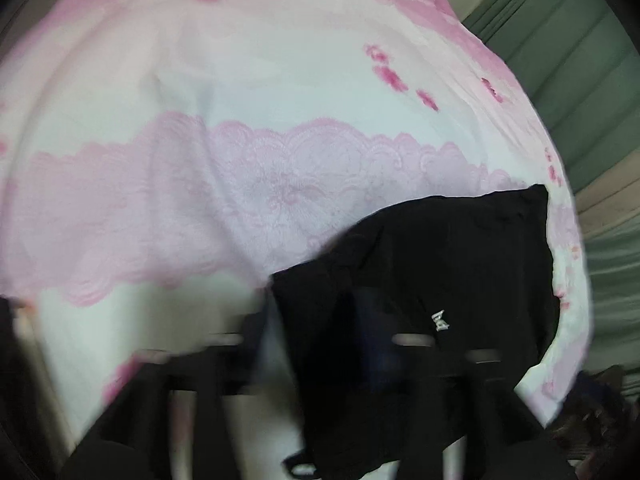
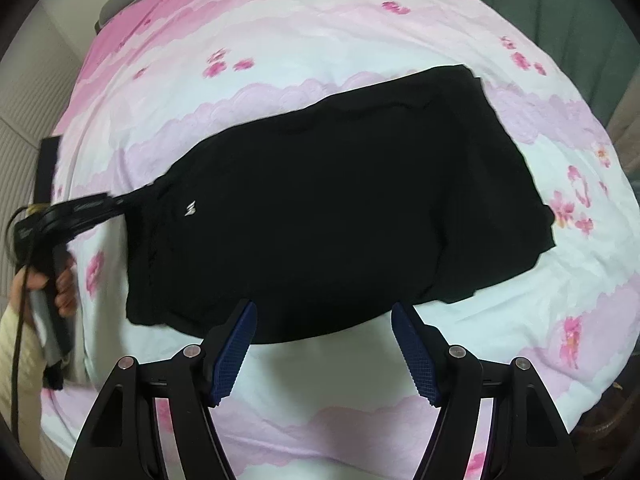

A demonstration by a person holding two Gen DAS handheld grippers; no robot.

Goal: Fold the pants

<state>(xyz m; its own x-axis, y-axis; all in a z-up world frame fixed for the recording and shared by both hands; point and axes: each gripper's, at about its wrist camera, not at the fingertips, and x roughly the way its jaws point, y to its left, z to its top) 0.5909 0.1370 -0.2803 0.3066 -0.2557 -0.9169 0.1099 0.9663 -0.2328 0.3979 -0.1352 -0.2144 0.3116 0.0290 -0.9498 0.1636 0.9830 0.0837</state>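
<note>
The black pants [image 2: 340, 208] lie folded into a rough rectangle on the pink and white bedspread [image 2: 320, 32]. A small white logo [image 2: 189, 208] shows near their left end. My right gripper [image 2: 324, 320] is open and empty, its blue pads [image 2: 416, 356] just off the pants' near edge. My left gripper [image 2: 132, 200] is at the pants' left edge, fingers together on the fabric. In the blurred left wrist view the pants [image 1: 440, 272] cover the left gripper [image 1: 320, 344].
Green curtains [image 1: 580, 80] hang at the right of the bed. A ribbed pale wall [image 2: 24, 160] is at the left. A person's hand [image 2: 64, 280] holds the left gripper's handle. Dark items [image 1: 592, 420] lie at the bed's lower right.
</note>
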